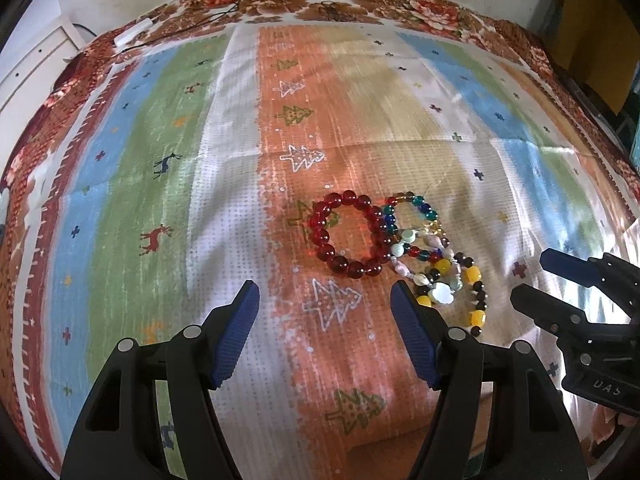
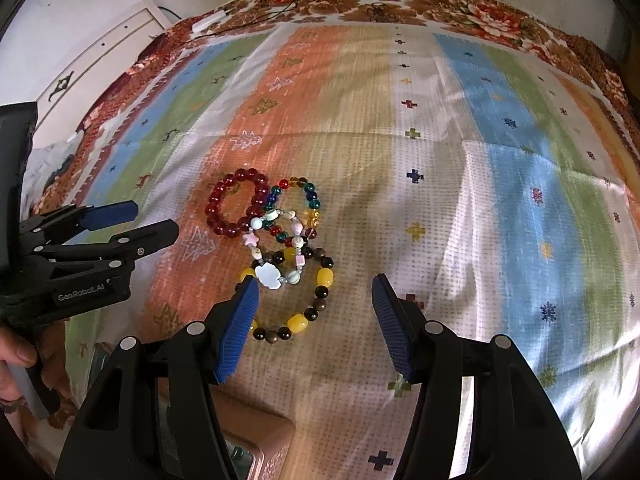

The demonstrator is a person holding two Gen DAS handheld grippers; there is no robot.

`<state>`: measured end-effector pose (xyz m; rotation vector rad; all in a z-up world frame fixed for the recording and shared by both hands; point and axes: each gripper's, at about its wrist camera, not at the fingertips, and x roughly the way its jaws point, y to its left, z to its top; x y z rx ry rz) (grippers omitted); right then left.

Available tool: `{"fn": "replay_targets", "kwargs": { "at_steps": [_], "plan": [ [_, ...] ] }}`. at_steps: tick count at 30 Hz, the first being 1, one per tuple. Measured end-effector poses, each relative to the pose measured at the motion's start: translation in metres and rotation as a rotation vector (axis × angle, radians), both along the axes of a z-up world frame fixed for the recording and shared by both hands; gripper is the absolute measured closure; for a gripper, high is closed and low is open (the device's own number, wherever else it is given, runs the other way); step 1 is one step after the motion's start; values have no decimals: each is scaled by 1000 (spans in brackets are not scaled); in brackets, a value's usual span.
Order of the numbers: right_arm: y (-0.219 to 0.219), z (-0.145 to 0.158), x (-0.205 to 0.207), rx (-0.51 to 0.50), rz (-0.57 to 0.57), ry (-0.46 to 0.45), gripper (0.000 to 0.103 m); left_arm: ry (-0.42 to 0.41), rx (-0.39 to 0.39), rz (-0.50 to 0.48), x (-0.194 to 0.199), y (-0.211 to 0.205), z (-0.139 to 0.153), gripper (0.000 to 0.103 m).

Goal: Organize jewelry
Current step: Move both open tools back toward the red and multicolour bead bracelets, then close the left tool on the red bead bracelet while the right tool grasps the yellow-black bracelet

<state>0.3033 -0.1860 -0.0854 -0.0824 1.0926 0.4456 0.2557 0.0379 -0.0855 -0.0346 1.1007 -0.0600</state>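
Several bead bracelets lie overlapping on a striped cloth. A red bead bracelet (image 1: 349, 234) (image 2: 236, 208) is at the left. A multicolour glass bead bracelet (image 1: 416, 220) (image 2: 310, 200), a pastel charm bracelet (image 1: 440, 292) (image 2: 272, 274) and a yellow and dark bead bracelet (image 1: 476, 316) (image 2: 298, 322) lie to its right. My left gripper (image 1: 324, 296) (image 2: 148, 220) is open and empty, just short of the red bracelet. My right gripper (image 2: 312, 288) (image 1: 532, 276) is open and empty, over the near edge of the yellow and dark bracelet.
The striped cloth (image 1: 224, 140) (image 2: 500, 184) lies on a floral blanket (image 1: 420, 4) (image 2: 480, 12). A pink box (image 2: 256, 440) sits under the right gripper at the near edge. A white charger and black cables (image 1: 132, 32) lie at the far left. A white cabinet (image 2: 100, 56) stands beyond.
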Motion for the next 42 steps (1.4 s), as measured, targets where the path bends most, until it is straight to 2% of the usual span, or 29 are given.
{"fn": "replay_targets", "kwargs": {
  "at_steps": [22,28,32,33,34,35,37,39,41,42],
  "plan": [
    [2,-46,29,-68,-14,93,44,66,50,-19,45,3,-35,35],
    [4,-52,32,-83,-4,94,45,78,58,-27,54,0,-44,35],
    [5,-53,32,-94,5,97,45,85,29,-20,57,4,-49,35],
    [5,-53,32,-97,5,97,46,81,32,-27,57,4,-50,35],
    [6,-53,33,-104,3,95,54,78,33,-29,57,4,-50,36],
    [6,-53,33,-115,1,91,58,77,45,-29,56,4,-50,41],
    [5,-53,33,-99,7,102,79,76,66,-32,55,4,-50,47],
    [6,-54,32,-93,19,110,89,79,76,-20,55,7,-50,58],
    [9,-54,29,-102,38,102,91,84,79,-5,55,11,-49,86],
    [10,-53,28,-104,39,97,91,89,79,-2,55,13,-49,88]
  ]
}}
